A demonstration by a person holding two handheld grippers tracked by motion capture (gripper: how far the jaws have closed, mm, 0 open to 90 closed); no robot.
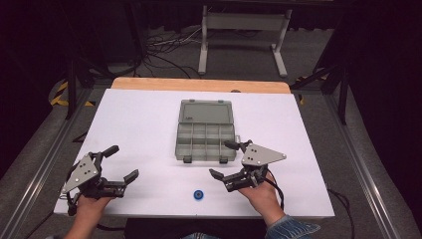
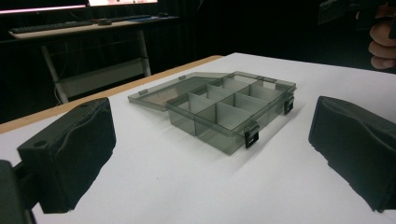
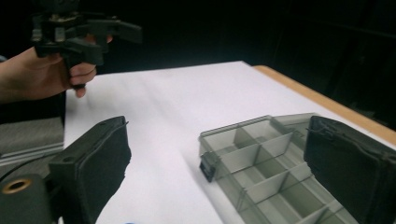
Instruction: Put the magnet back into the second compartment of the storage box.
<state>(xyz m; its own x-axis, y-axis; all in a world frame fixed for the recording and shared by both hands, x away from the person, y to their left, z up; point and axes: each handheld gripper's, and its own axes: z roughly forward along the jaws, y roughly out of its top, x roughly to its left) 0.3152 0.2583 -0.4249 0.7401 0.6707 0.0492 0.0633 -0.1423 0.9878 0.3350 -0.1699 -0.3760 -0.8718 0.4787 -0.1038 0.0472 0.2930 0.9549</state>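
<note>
Both hand-held grippers hang empty, jaws apart: left hand-held gripper (image 1: 115,167) waits, right hand-held gripper (image 1: 225,160) sits beside the open organizer box (image 1: 205,131) mid-desk (image 1: 139,124). Next likely pick: blue ring (image 1: 198,194), needing a descent onto it.

I take the open grey box (image 1: 205,132) as my mark. Its lid lies flat on the far side, so nothing rises above the compartments and I can come down from above. Left of the box the white surface (image 1: 139,124) is bare, right of it likewise. Near the box's front right corner my right tongs (image 1: 226,160) crowd the approach. A small blue disc (image 1: 199,194) lies nearer me.
</note>
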